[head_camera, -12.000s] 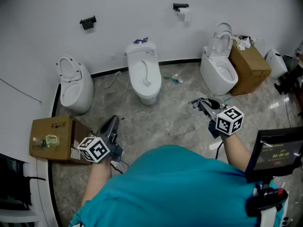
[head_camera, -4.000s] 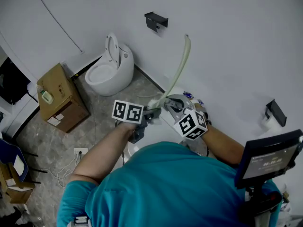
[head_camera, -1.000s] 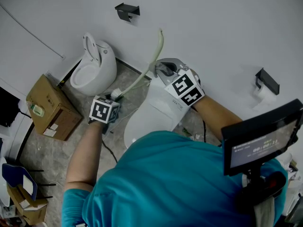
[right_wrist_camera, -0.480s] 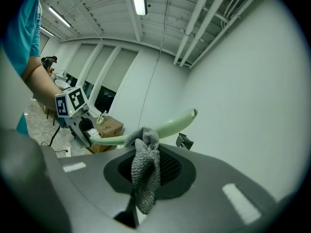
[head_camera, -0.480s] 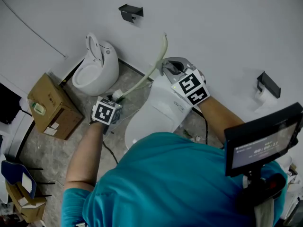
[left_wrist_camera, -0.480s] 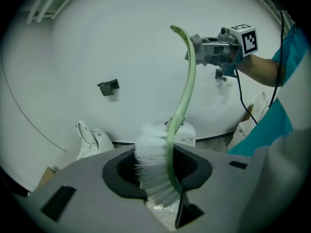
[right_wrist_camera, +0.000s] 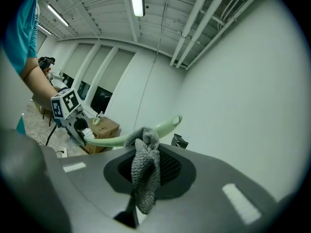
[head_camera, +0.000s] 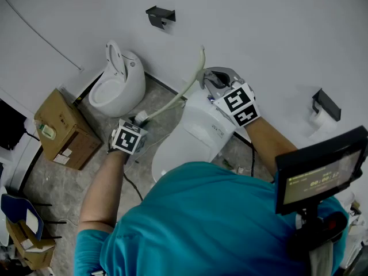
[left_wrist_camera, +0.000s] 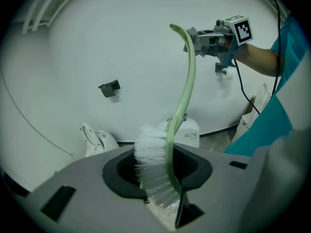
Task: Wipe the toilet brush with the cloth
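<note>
Little can truly be read: the screen [head_camera: 319, 180], right of the toilet [head_camera: 190, 137] and nearer the person, shows a row of pale digits like a running clock, perhaps 00:00:17, too blurred to be sure. A small dark label [head_camera: 217, 132] sits on the toilet's tank, and pale stickers sit on the cardboard box [head_camera: 60, 132] to the toilet's left, their print too small to make out. The right marker cube [head_camera: 241, 105] on the right tongs [head_camera: 210, 79], over the toilet's tank, and the left marker cube [head_camera: 129, 138] on the left tongs [head_camera: 140, 118], just left of the toilet, bear black-and-white square code patterns.
</note>
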The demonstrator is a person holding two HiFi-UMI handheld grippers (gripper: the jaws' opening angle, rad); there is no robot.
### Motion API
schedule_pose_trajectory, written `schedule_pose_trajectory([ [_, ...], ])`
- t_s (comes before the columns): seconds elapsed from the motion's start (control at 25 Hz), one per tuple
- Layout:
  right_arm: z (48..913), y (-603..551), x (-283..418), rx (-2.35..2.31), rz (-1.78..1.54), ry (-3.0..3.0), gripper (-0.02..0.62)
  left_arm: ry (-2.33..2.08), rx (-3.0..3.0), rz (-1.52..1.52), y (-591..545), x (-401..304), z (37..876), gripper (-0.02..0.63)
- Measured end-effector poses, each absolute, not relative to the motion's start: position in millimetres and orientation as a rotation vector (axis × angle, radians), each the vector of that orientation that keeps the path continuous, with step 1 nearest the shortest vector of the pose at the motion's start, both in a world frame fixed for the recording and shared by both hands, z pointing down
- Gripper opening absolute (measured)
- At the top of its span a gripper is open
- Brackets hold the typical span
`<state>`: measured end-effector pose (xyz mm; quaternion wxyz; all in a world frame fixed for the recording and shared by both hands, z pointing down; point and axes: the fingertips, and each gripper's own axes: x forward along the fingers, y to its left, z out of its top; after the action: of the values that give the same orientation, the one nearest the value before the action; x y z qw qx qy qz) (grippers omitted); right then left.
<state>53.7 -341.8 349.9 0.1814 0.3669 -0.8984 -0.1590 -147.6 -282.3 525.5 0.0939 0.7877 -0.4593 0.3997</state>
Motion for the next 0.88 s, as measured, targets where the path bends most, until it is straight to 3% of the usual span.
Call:
schedule_pose_trajectory([
  [0.88, 329.0, -365.3, 64.4, 1.071, -0.505, -2.523, 0.028, -1.449, 2.352, 1.414, -296.4, -168.7, 510.8, 0.150],
])
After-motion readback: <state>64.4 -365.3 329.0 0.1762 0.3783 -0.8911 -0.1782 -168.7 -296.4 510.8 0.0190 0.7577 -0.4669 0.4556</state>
